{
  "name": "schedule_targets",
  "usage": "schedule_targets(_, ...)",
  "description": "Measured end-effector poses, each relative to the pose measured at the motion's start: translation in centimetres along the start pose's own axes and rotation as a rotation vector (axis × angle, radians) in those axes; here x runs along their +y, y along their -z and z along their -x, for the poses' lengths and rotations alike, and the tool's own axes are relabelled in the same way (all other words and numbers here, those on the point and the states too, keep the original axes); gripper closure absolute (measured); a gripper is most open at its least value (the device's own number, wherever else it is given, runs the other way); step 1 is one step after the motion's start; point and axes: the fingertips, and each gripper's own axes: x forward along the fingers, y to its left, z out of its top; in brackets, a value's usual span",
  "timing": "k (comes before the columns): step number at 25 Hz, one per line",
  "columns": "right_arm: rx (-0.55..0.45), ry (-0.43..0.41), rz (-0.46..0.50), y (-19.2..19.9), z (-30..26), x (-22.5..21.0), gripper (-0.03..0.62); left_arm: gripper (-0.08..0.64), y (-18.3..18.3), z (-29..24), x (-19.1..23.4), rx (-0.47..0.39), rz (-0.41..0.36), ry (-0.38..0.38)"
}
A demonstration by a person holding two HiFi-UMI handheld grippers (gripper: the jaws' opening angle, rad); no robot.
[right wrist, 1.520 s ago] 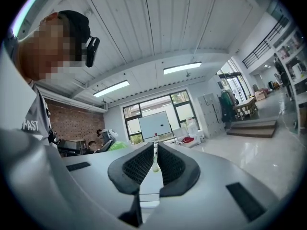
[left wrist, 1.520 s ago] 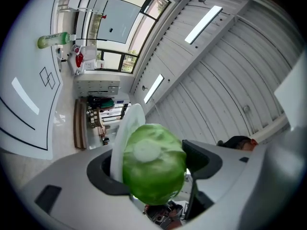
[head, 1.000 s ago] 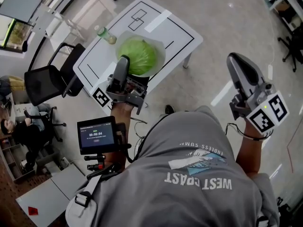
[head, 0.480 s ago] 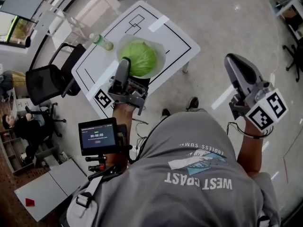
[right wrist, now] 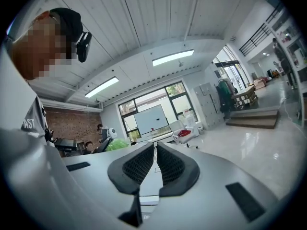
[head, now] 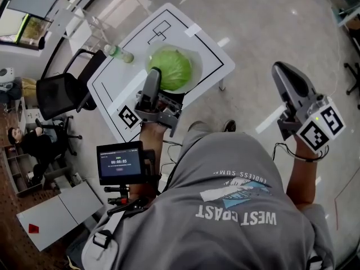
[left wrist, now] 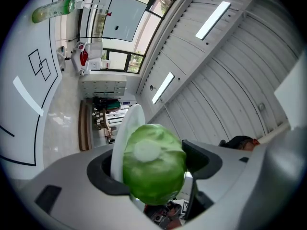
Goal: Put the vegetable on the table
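Tongs on the left (left wrist: 152,163) stand wide and are clamped on a green cabbage (head: 173,68) together with the white plate (left wrist: 125,131) beneath it. One jaw lies against the plate's far face, the other against the cabbage. This gripper is rolled onto its side. In the head view the cabbage and plate sit at 12 o'clock from the left gripper, over the near-right part of the white tabletop (head: 112,79), which carries black line markings. Whether the plate touches the tabletop cannot be told.

The right tongs (right wrist: 155,153) are closed to a thin slit with nothing between them. They are held well apart at 3 o'clock, over the floor.

A green-tinted bottle (head: 118,53) lies on the tabletop at 10 o'clock from the cabbage. A black chair (head: 61,93) stands at 9 o'clock of the tabletop.
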Motion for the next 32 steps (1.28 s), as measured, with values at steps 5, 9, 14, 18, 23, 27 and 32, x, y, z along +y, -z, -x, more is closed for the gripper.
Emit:
schedule_targets(5,0.015,0.003,-0.041,-0.1,-2.1,-1.1,0.581,0.215,-2.0,-0.6,1.2,0.001,0.001,-0.008)
schedule_targets(9,0.005,0.019,-0.029,0.8,-2.2,0.0,0.581,0.215,-1.5,0.8,2.3,0.027,0.009,-0.014)
schedule_targets(14,0.002,0.015,-0.004,0.0,-5.3,1.2,0.581,0.215,-3.7,0.5,3.8,0.077,0.000,-0.014)
schedule_targets(18,0.018,0.033,0.002,-1.5,-9.6,0.1,0.581,0.215,-7.6,-1.5,6.0,0.069,0.025,-0.008)
schedule_targets(23,0.051,0.063,-0.023,-0.4,-11.6,-1.2,0.581,0.216,-9.1,-2.2,9.1,0.074,0.056,-0.029)
schedule_targets(27,0.057,0.087,-0.033,-0.6,-12.5,-1.9,0.581,0.216,-10.4,-2.7,11.0,0.070,0.080,-0.049)
schedule_targets(32,0.063,0.112,-0.042,-0.7,-13.3,-2.9,0.581,0.216,-12.0,-3.4,13.2,0.057,0.097,-0.066)
